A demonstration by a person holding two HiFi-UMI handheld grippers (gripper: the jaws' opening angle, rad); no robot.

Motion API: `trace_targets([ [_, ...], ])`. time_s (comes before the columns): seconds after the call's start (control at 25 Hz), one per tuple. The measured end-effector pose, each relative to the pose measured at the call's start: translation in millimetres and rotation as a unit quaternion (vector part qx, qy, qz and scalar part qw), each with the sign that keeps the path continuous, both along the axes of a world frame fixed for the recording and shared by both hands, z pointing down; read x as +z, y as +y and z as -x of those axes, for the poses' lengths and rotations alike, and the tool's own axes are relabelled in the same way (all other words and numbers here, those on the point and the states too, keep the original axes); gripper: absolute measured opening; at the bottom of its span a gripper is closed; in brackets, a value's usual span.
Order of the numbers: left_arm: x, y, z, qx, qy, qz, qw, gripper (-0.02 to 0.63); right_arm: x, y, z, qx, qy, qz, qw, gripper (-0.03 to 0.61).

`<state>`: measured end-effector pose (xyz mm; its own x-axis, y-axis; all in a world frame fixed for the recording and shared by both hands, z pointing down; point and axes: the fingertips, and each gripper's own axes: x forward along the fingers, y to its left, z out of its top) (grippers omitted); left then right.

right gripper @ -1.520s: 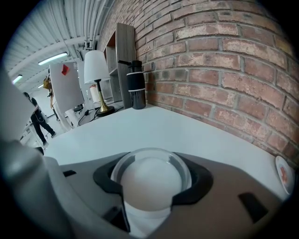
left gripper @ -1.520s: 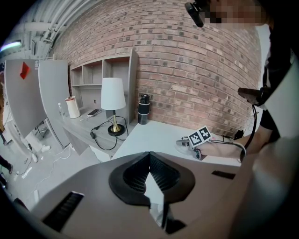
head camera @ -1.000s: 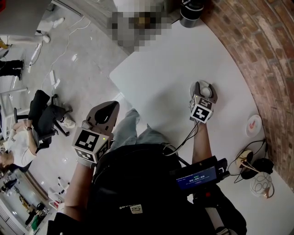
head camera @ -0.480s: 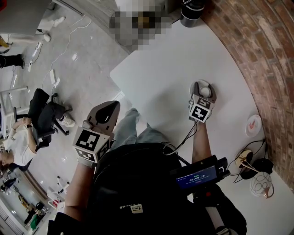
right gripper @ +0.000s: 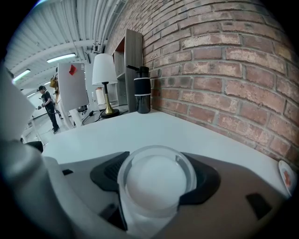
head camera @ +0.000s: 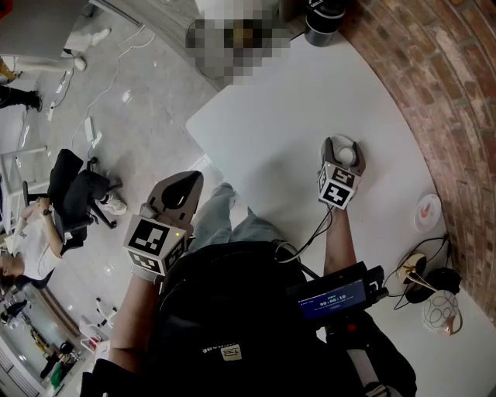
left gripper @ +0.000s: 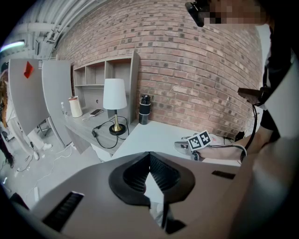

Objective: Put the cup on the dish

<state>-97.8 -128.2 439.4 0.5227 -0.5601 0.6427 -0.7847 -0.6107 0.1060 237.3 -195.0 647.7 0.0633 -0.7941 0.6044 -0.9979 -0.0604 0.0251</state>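
A clear plastic cup [right gripper: 156, 184] sits between the jaws of my right gripper [right gripper: 156, 179], which is shut on it. In the head view that right gripper [head camera: 344, 149] rests over the white table [head camera: 279, 116] with the cup [head camera: 346, 155] in its jaws. The dish [head camera: 428, 211], small and white with a red mark, lies near the brick wall, to the right of the gripper; its edge [right gripper: 286, 176] shows in the right gripper view. My left gripper [head camera: 180, 188] hangs off the table's left edge, shut and empty. In the left gripper view its pads [left gripper: 159, 176] meet.
A black flask [head camera: 320, 19] stands at the table's far end. A lamp [left gripper: 114, 105] stands on a side desk. Cables, a dark round object [head camera: 434, 281] and a wire-patterned glass [head camera: 442, 312] lie near the wall behind the dish. A brick wall [head camera: 442, 93] curves along the right.
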Motion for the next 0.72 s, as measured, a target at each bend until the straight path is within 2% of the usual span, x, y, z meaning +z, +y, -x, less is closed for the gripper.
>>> trace_targets([
  [0.72,-1,2,4,-0.007,0.010,-0.004,0.9999,0.005,-21,-3,1,-0.009,0.013,-0.014,1.000,0.307],
])
